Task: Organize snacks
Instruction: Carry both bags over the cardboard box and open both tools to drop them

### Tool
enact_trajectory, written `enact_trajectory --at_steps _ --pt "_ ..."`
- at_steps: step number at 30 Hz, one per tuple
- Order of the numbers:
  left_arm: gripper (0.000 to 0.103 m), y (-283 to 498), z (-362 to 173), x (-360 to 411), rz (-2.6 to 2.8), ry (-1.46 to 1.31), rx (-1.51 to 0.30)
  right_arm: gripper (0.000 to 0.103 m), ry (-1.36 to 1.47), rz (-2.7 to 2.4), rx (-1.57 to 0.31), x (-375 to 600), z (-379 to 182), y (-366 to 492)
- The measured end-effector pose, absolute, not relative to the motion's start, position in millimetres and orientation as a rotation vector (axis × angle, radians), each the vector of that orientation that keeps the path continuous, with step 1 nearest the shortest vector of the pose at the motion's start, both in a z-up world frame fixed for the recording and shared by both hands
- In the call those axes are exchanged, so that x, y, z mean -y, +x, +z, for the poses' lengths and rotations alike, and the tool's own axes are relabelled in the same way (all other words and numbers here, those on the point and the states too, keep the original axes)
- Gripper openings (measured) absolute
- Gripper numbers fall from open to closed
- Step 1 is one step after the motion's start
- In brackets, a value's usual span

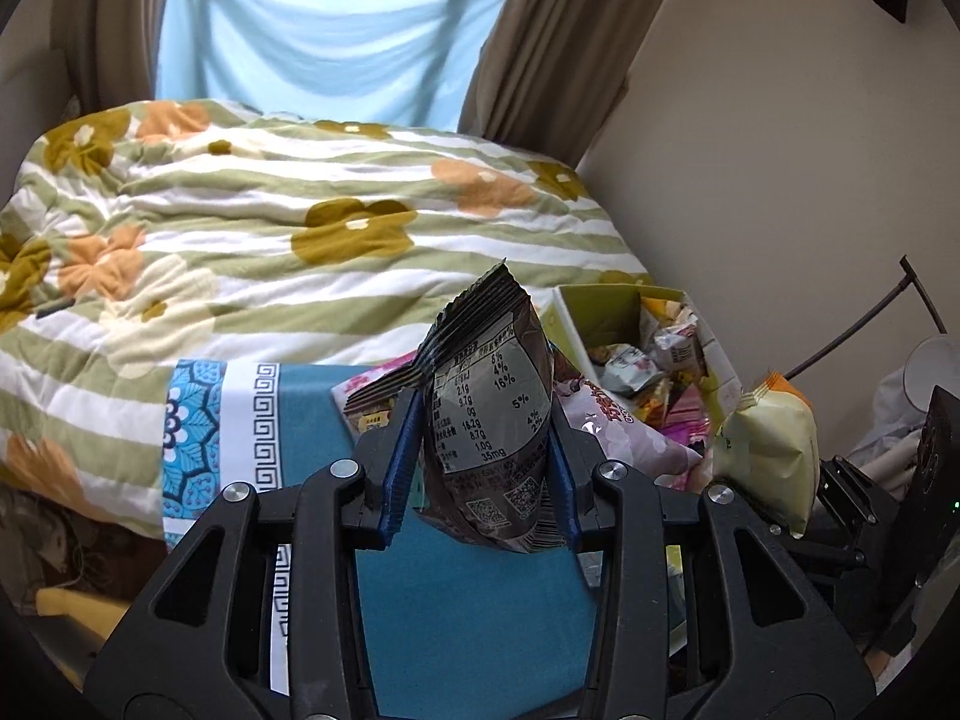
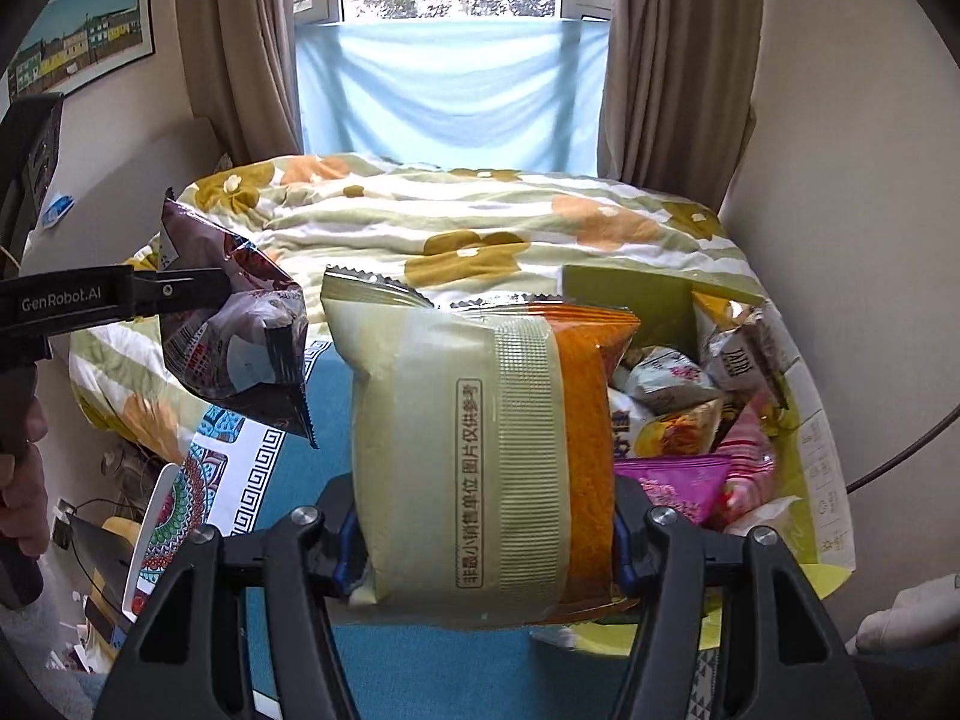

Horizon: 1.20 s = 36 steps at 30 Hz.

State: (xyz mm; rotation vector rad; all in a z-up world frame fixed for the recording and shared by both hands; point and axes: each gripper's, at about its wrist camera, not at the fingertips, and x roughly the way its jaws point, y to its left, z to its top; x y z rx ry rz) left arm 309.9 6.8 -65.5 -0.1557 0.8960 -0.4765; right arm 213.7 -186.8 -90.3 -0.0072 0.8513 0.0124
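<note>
My left gripper [image 1: 483, 450] is shut on a dark brown snack packet [image 1: 486, 414] and holds it above the blue cloth [image 1: 468, 618]. The same packet [image 2: 240, 330] shows at the left of the right wrist view, in the left gripper [image 2: 198, 294]. My right gripper [image 2: 483, 546] is shut on a pale green and orange snack bag [image 2: 474, 456], held up beside the box; it also shows in the left wrist view [image 1: 768, 444]. A green-lined cardboard box [image 2: 822, 450] holds several snack packets [image 2: 672, 384], and shows in the left wrist view [image 1: 606, 312].
A bed with a flowered striped quilt [image 1: 300, 210] lies behind the cloth-covered surface. A pink snack bag [image 1: 618, 426] lies by the box. A curtained window [image 2: 450, 102] is at the back and a wall [image 1: 780, 180] on the right.
</note>
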Motion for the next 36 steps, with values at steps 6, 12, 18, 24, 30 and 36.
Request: enact_trajectory --at_steps 6,12,18,24,30,36 --pt "0.035 307 -50 81 -0.585 -0.132 -0.869 0.057 0.016 -0.072 -0.804 251 -67 204" --pt "0.035 312 -62 172 -0.649 -0.074 -0.913 0.057 0.038 -0.112 -0.807 312 -68 200" --pt "0.053 320 -83 234 -0.572 0.009 -0.973 0.057 0.061 -0.110 -0.845 361 -82 200" --pt "0.102 315 -91 229 -0.461 -0.030 -0.963 0.057 0.069 -0.054 -0.902 396 -103 212" --pt "0.102 292 -110 201 -0.357 -0.073 -1.009 0.057 0.077 0.017 -0.945 412 -121 224" --pt "0.102 271 -123 180 -0.298 -0.094 -1.019 0.057 0.056 0.095 -0.957 407 -124 240"
